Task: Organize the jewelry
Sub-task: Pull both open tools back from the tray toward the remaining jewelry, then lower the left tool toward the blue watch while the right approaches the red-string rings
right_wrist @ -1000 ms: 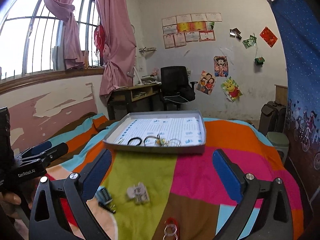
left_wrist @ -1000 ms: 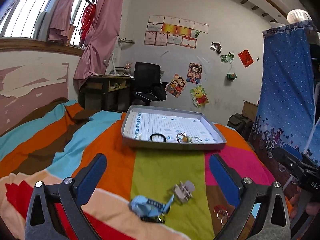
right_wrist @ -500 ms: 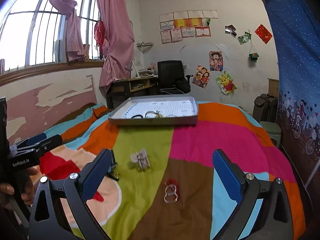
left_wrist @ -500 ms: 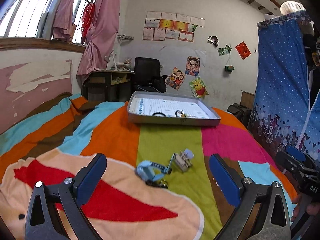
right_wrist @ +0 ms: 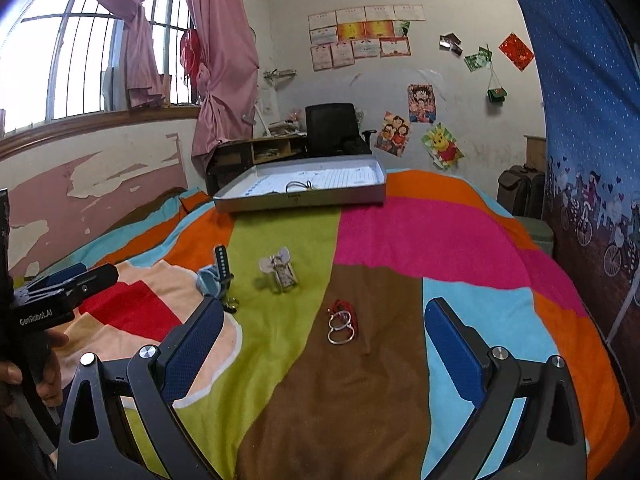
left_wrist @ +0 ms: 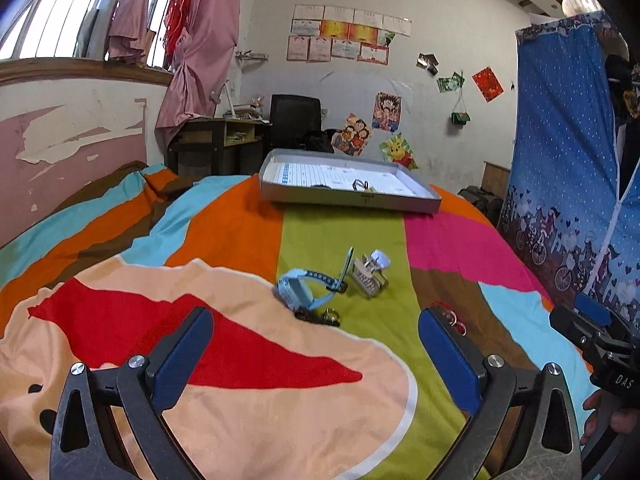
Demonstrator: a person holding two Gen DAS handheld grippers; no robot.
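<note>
A grey tray (left_wrist: 348, 200) (right_wrist: 300, 202) lies at the far end of the bed with a few small jewelry pieces (left_wrist: 362, 186) (right_wrist: 300, 187) in it. On the blanket lie a light-blue watch (left_wrist: 304, 290) (right_wrist: 212, 278), a pale hair clip (left_wrist: 370, 270) (right_wrist: 280, 270), a small dark ring piece (left_wrist: 320, 317) and silver rings with a red band (right_wrist: 342, 322) (left_wrist: 452, 317). My left gripper (left_wrist: 316, 364) is open and empty, just short of the watch. My right gripper (right_wrist: 320, 354) is open and empty, just short of the rings.
The striped blanket (left_wrist: 224, 240) covers the whole bed. A desk (left_wrist: 216, 140) and black chair (left_wrist: 296, 120) stand behind the tray. A blue curtain (left_wrist: 568, 160) hangs on the right, a peeling wall (right_wrist: 80, 184) on the left.
Both grippers have pulled back from the tray toward the near end of the bed. The loose pieces now lie further ahead of the fingers. Both stay open.
</note>
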